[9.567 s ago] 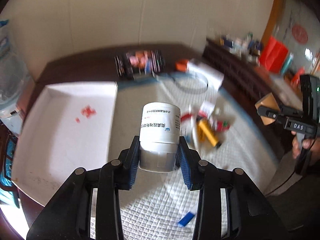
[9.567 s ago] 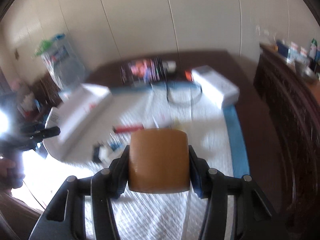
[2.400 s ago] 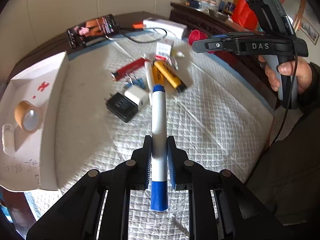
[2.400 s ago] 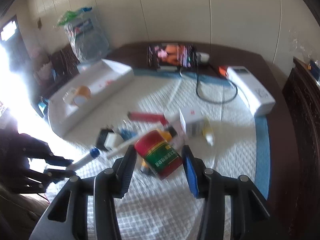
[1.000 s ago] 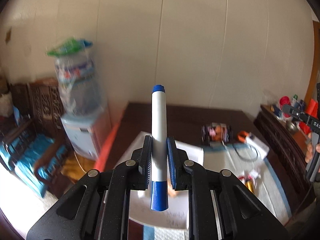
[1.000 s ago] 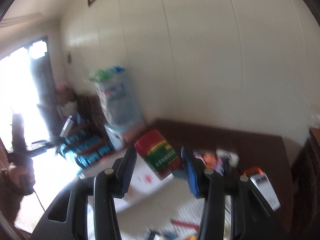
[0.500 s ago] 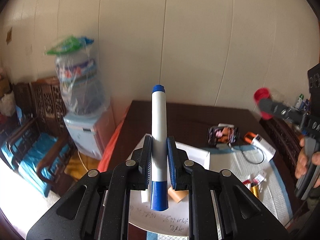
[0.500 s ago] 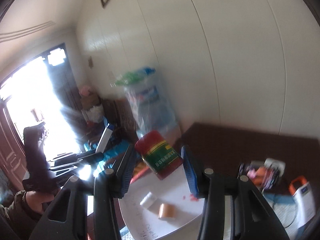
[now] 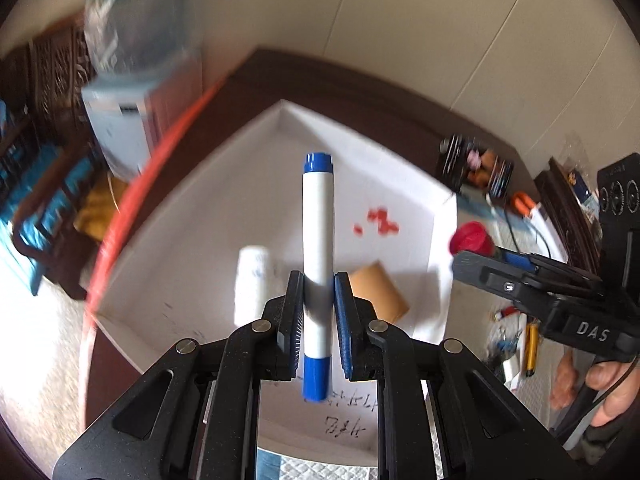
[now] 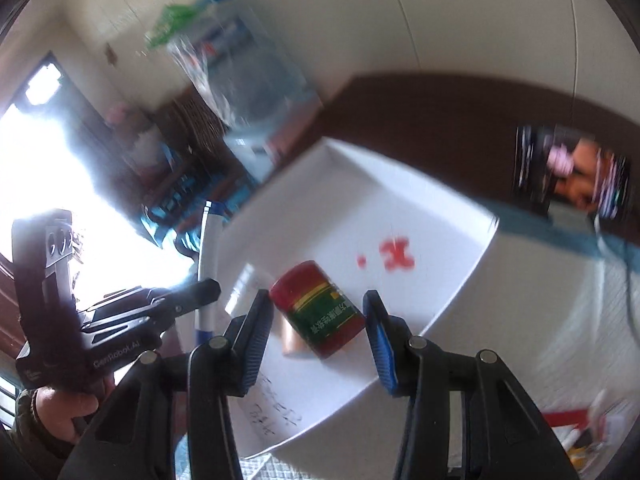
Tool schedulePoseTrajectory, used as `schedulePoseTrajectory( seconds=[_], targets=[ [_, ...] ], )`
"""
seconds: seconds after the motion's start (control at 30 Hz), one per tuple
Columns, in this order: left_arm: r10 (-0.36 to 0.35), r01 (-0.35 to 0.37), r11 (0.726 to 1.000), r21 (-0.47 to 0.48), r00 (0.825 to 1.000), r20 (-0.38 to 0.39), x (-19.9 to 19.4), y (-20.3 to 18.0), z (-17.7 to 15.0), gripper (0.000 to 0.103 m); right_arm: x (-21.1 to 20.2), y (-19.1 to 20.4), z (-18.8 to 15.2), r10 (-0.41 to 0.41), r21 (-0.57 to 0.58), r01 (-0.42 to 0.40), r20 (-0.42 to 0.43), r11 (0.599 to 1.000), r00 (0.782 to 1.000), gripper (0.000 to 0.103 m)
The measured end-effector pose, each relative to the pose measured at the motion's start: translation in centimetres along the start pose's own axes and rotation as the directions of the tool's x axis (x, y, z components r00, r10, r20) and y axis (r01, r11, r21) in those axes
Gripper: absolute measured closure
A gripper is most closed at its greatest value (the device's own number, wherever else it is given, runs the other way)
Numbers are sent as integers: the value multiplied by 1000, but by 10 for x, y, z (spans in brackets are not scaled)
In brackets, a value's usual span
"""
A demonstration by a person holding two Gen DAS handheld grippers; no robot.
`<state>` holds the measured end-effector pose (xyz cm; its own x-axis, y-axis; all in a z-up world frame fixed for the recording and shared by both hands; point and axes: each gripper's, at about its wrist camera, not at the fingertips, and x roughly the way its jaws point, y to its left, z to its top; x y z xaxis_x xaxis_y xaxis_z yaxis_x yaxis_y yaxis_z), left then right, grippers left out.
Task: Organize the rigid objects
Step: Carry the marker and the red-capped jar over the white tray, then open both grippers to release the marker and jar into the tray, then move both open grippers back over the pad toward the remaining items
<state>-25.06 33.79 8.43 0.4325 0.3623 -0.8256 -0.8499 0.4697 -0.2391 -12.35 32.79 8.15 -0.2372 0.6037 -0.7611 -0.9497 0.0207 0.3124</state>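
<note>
1. Marker (image 9: 318, 248): blue-capped, white barrel, clamped in L gripper (image 9: 318, 320), jaws closed tight on lower barrel, pen sticking straight out along the fingers, over the white tray (image 9: 400, 184). Probably light + stiff; smooth plastic, so could slip or pivot if grip loosens. Hold is below mid-length, long end free, likely to tip fwd on release.
2. Jar (image 10: 318, 312): red lid, green/red label, sits tilted between R gripper (image 10: 318, 322) jaws, above tray floor (image 10: 432, 208). Left pad looks to touch it; right pad shows a gap in this view, so can't tell how firm the hold is. Judged rigid, squat, heavier than marker; glossy label = slippery. Best held across body, below lid.
3. Already in tray: white bottle (image 9: 250, 280) lying on side, brown tape roll (image 9: 380, 292) beside it. Both round, may roll if bumped.
4. Tray has low walls, free floor toward far corner + near red mark (image 9: 380, 222). Judgement: set both items low, not dropped. Frames are motion-blurred, so fine contact is unclear.
</note>
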Motion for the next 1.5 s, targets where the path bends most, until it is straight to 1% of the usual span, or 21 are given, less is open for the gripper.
schedulePoseTrajectory(
  seconds=[0.07,0.2,0.3,0.4,0.43,0.47,0.5,0.53,0.57,0.6,0.63,0.83,1.07,1.2,1.33,1.5],
  targets=[
    [-15,15,1000,2,1000,-24,9,-3,-5,89,9,-2,-5,-9,11,9,-32,1000,999,57],
    [-30,31,1000,4,998,-48,20,-8,-9,88,20,-6,-7,-15,20,16,-62,1000,998,57],
    [-18,17,1000,-2,998,-55,23,-3,-8,89,25,-4,-6,-13,27,15,-71,1000,997,56],
    [8,-9,1000,-16,998,-63,25,2,-7,88,25,-6,-6,-16,32,18,-59,999,998,55],
    [12,-13,1000,-19,998,-62,25,4,-8,88,23,-7,-7,-15,39,17,-57,999,998,46],
    [23,-24,999,-21,998,-59,25,6,-8,87,21,-9,-8,-15,47,17,-51,999,999,30],
    [35,-36,999,-26,998,-59,25,7,-9,77,19,-9,-7,-16,55,18,-44,998,999,21],
    [36,-38,999,-34,998,-55,24,9,-10,41,16,-9,-8,-18,56,20,-32,998,999,12],
    [39,-41,998,-44,998,-44,22,11,-11,19,14,-9,-9,-22,51,23,-21,998,1000,11],
    [50,-51,997,-53,998,-23,19,13,-12,0,11,-9,-10,-18,50,19,-10,999,1000,10],
    [66,-66,996,-56,998,-3,15,15,-13,0,8,-8,-11,-22,48,22,3,999,1000,0],
    [81,-77,994,-71,995,55,-6,18,-14,0,-2,4,-12,-39,11,38,54,999,998,0],
    [94,-85,993,-87,990,107,-28,18,-17,0,-14,14,-11,-19,10,19,97,1000,995,0],
    [93,-81,993,-86,987,135,-40,15,-20,0,-25,16,-14,-29,13,27,136,1000,990,0],
    [83,-73,995,-69,984,157,-49,8,-23,0,-41,16,-15,-71,14,70,205,997,976,0],
    [41,-39,999,-17,984,175,-59,-14,-30,0,-59,10,-22,-119,27,116,270,993,955,0]
  ],
)
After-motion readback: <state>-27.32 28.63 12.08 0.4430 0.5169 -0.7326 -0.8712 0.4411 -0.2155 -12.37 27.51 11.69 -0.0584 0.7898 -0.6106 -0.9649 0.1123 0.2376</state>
